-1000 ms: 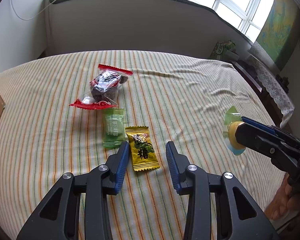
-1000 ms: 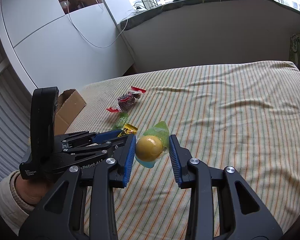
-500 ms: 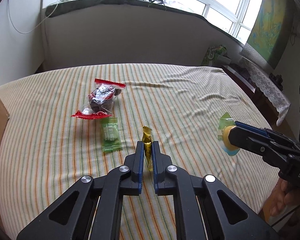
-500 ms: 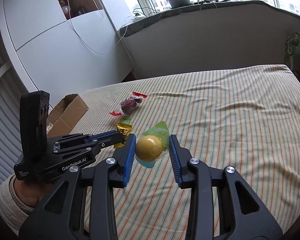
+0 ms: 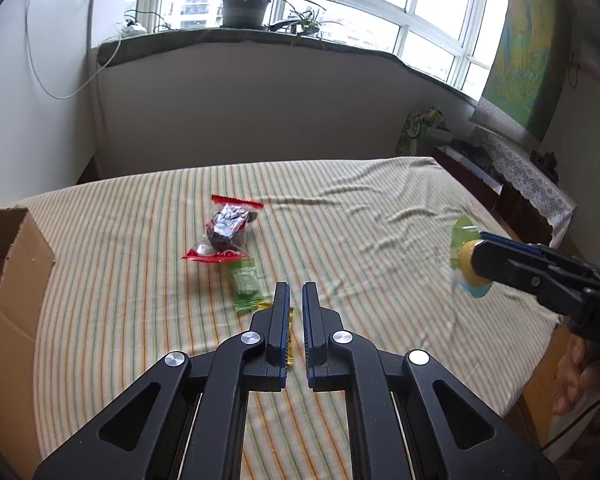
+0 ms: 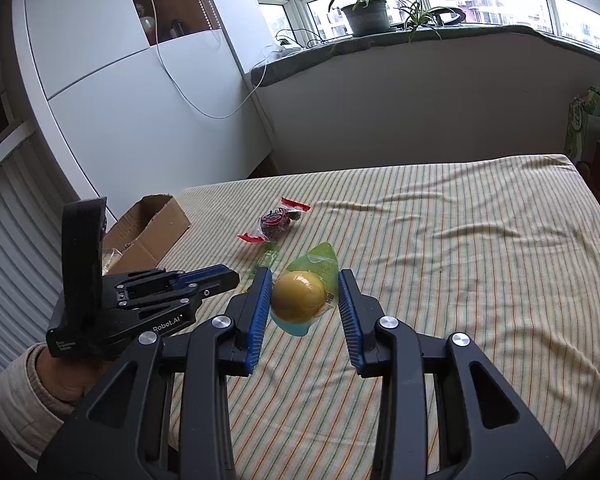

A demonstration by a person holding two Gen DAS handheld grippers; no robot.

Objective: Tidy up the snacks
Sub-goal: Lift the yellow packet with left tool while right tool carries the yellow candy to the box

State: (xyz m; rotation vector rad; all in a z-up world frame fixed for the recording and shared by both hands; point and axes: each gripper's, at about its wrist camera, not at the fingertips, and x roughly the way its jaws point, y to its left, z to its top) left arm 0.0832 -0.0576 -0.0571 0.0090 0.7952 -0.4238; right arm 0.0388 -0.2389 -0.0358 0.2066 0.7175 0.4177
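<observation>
Left wrist: cardboard box lying left of left tongs, nearer these (clamped on yellow packet). Right tongs partly open, gripping wrapped yellow ball.

You've got a bed w/ a striped sheet, yellow-green-orange lines, wrinkled toward the far right. On it: red-edged clear packet of dark snacks near the middle, small green packet just beside its near end. Cardboard box sits at the left edge, flap up; contents hard to make out.
</observation>
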